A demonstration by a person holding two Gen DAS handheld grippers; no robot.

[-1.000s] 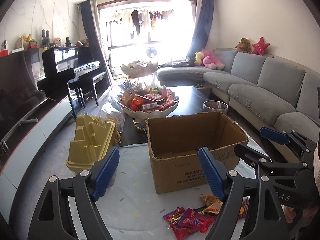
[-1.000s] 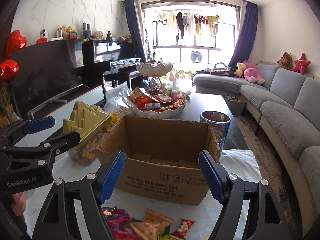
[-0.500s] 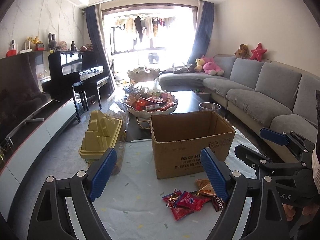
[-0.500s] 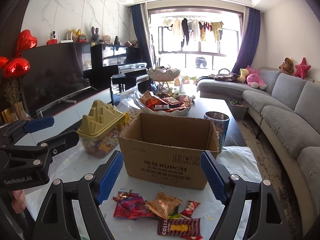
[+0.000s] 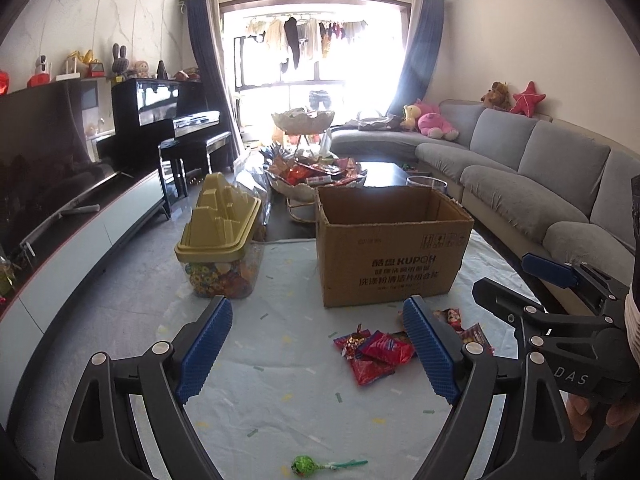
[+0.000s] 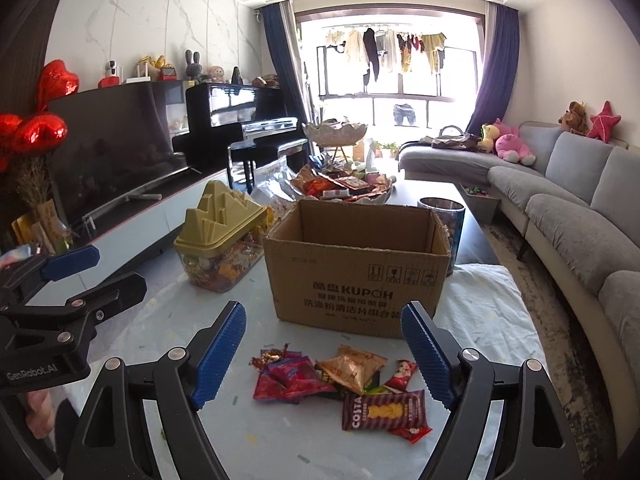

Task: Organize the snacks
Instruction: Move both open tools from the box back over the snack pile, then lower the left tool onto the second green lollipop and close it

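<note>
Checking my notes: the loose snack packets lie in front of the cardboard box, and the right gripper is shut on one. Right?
Not quite. In the right wrist view the right gripper is open and empty; the snack packets do lie before the cardboard box.

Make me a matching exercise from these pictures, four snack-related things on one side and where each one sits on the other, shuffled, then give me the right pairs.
Things:
1. cardboard box
2. yellow-lidded candy jar
3. Costa packet
4. green lollipop

Places:
A. alone on the cloth, nearest the left camera
B. left of the box
C. middle of the cloth, behind the loose wrappers
D. near edge of the wrapper pile, in front of the box

Pairs: 1-C, 2-B, 3-D, 4-A
</note>
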